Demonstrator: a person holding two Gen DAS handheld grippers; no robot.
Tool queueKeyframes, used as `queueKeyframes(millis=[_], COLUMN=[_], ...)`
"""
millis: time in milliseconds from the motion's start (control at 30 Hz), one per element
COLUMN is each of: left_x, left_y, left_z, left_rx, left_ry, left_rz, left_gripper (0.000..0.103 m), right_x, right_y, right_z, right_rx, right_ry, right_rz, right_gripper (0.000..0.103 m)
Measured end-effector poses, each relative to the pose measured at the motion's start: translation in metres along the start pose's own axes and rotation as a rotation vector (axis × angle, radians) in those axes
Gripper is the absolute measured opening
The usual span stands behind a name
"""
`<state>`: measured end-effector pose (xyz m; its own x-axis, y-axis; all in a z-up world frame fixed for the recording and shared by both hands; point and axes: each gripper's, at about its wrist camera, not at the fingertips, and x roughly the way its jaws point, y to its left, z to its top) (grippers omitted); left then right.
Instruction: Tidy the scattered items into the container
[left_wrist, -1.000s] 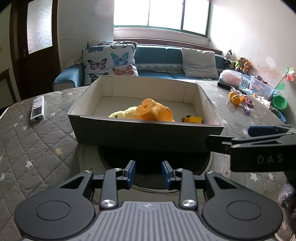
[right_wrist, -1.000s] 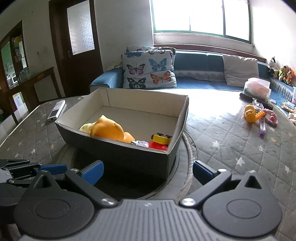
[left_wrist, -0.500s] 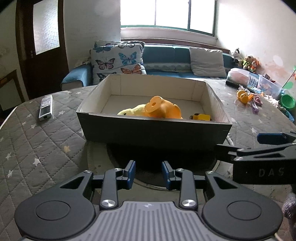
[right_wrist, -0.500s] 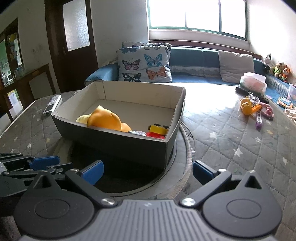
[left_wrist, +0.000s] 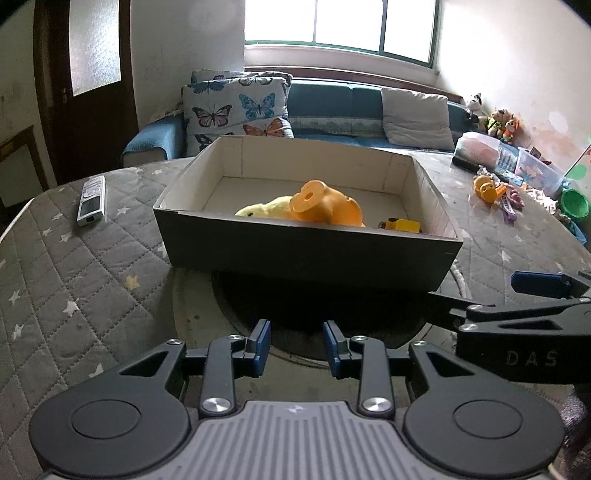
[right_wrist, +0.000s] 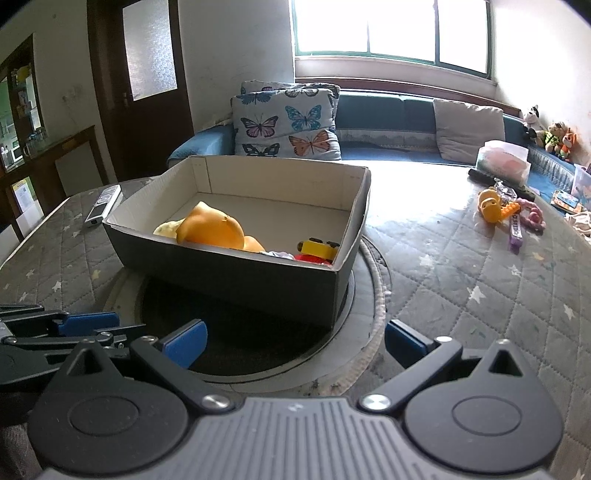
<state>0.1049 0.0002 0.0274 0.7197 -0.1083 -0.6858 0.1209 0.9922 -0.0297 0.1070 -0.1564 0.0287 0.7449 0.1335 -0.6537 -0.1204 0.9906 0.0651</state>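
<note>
Box (left_wrist: 306, 254) sits mid-table on the grey quilted cover (left_wrist: 74, 280), over a dark round inset (right_wrist: 258, 347). Inside we see an orange plush (left_wrist: 325, 206) lying on a pale yellow one (left_wrist: 266, 210), plus a small yellow toy car (right_wrist: 319, 248) with something red under it, in the near right corner.

Still outside the box: a cluster of toys on the right side of the table, well apart from it – a yellow-orange toy (right_wrist: 489, 206), a pink piece (right_wrist: 532, 214), a purple strip (right_wrist: 515, 230). A remote (left_wrist: 91, 201) lies to the left of the box.

Our left gripper (left_wrist: 296, 347) is short of the box's near wall, above the inset, jaws partly apart with nothing between the blue pads. Touches nothing that we can see.

Our right gripper (right_wrist: 295, 341) is beside it, also in front of the box, jaws spread wide and empty. Each gripper shows at the edge of the other's view, close together but apart.
</note>
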Motion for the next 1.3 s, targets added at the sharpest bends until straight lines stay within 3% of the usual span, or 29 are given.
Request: queueKeyframes(millis=[200,400,967,1300], left_x=[-0.001,0.001,0.007,0.006], left_y=[0.0,-0.003,-0.01,-0.005], left_z=[-0.001,-0.005,-0.009,-0.014], left_rx=[-0.003,0.022,0.043,0.039], left_ry=[0.0,-0.017,0.067,0.031], left_rz=[0.0,0.055,0.069,0.109], left_gripper=[0.034,0.034,0.037,0.036], right_x=[0.0,-0.001,0.0,0.0], right_y=[0.0,-0.001,-0.002,-0.002], right_z=[-0.001,-0.002,-0.007,-0.009], right_rx=[0.008,0.017,0.035,0.039], right_ry=[-0.001,-0.001,0.008,0.01], right_rz=[-0.003,0.001,0.006,0.007], right_gripper=[0.103,0.103,0.103,0.103])
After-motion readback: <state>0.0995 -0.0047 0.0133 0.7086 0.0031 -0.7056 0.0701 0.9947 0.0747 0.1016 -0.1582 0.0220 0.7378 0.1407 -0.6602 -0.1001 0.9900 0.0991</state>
